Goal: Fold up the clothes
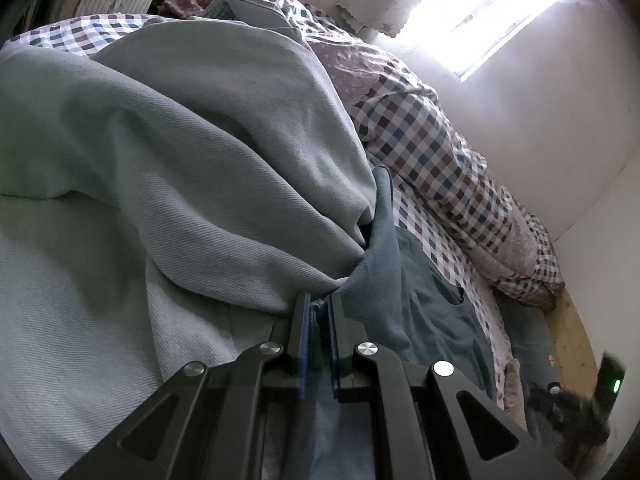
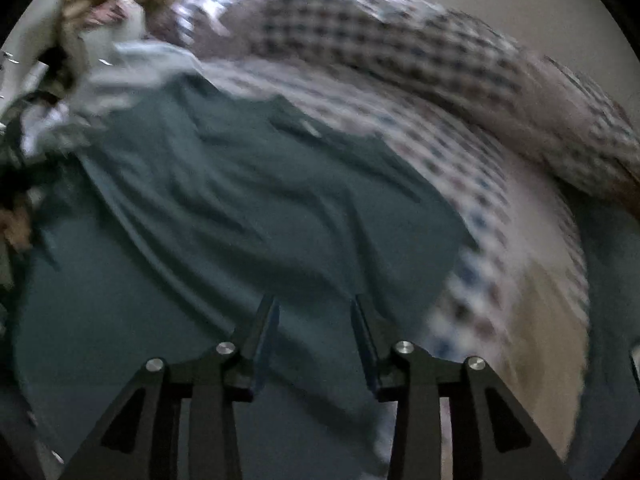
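Note:
A teal garment (image 2: 256, 200) lies spread on the bed; its pale inner side (image 1: 160, 152) fills the left wrist view, lifted and draped, with the darker outer side (image 1: 404, 280) beside it. My left gripper (image 1: 319, 300) is shut on a bunched edge of this garment. My right gripper (image 2: 314, 304) is open and empty, its fingers just above the garment's near part. The right wrist view is blurred by motion.
A checked quilt (image 1: 432, 136) is heaped along the wall side of the bed, over a checked sheet (image 2: 480, 184). A wooden bed edge (image 1: 568, 336) and a bright window (image 1: 480, 8) show on the right. Cluttered items (image 2: 80, 8) sit at the far left.

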Demonstrator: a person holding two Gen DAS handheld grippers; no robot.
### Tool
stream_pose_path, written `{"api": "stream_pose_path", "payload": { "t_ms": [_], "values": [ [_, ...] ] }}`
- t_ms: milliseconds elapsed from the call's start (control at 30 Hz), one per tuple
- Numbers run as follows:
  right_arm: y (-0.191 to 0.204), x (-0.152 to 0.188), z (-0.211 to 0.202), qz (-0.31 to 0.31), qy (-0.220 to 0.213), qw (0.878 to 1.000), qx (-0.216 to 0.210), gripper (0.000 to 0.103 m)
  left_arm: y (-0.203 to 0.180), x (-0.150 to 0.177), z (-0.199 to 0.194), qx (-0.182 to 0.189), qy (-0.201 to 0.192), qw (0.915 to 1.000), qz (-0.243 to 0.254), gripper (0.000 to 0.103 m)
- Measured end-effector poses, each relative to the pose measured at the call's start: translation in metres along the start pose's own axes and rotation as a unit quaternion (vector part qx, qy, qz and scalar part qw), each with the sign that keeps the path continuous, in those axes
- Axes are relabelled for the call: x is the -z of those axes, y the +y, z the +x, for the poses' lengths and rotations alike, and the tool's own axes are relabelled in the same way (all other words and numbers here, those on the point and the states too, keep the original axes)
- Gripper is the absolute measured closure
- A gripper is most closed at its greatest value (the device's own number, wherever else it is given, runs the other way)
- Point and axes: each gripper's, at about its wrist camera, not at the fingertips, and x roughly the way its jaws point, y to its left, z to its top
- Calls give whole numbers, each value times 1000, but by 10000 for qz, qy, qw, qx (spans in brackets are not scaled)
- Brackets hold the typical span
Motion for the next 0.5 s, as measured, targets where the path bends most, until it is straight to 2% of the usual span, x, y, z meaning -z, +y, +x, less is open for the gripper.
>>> {"api": "stream_pose_path", "payload": {
  "t_ms": [133, 200, 233, 333, 500],
  "values": [
    [31, -67, 51, -83, -22, 9916, -1287, 63, 0, 0, 0, 0, -19, 10000, -21, 96],
    [45, -93, 84, -20, 142, 9848, -1732, 63, 0, 0, 0, 8, -18, 10000, -38, 96],
    [50, -104, 100, -30, 243, 9828, -1828, 63, 1, 0, 0, 15, -17, 10000, -41, 96],
    [62, -125, 140, -205, 579, 9826, -1753, 63, 2, 1, -1, 27, -13, 10000, -34, 96],
    [76, -140, 171, -421, 774, 9810, -1727, 63, 3, 0, -1, 26, 10, 10000, -29, 96]
  ]
}}
